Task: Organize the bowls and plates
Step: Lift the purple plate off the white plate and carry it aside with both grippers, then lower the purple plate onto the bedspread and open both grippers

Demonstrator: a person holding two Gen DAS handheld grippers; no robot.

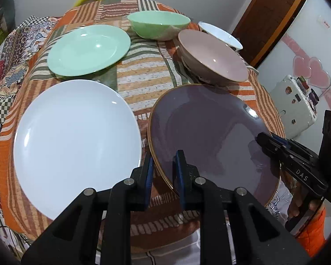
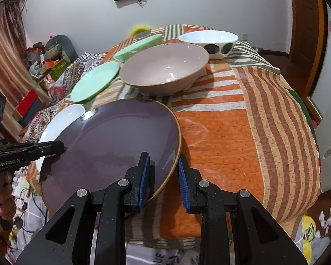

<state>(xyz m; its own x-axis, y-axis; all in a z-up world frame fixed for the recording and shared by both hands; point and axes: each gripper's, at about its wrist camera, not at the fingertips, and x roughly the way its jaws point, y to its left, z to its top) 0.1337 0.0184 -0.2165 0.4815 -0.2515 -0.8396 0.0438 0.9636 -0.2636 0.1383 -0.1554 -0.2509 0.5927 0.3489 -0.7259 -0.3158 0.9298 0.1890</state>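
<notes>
A purple plate (image 1: 209,132) with a gold rim sits tilted at the near edge of the round table; it also shows in the right wrist view (image 2: 112,145). My left gripper (image 1: 163,172) straddles its left rim, jaws a little apart, not clamped. My right gripper (image 2: 163,174) straddles its right rim, jaws also apart. A white plate (image 1: 77,137) lies left of it, a green plate (image 1: 88,49) behind that. A green bowl (image 1: 158,25), a pink bowl (image 1: 214,59) and a white bowl (image 1: 220,35) stand at the back.
A patchwork striped cloth (image 2: 242,132) covers the table and hangs over its edges. A white fridge (image 1: 309,33) with heart stickers and a wooden door stand to the right. Clutter lies on the floor at the left (image 2: 44,61).
</notes>
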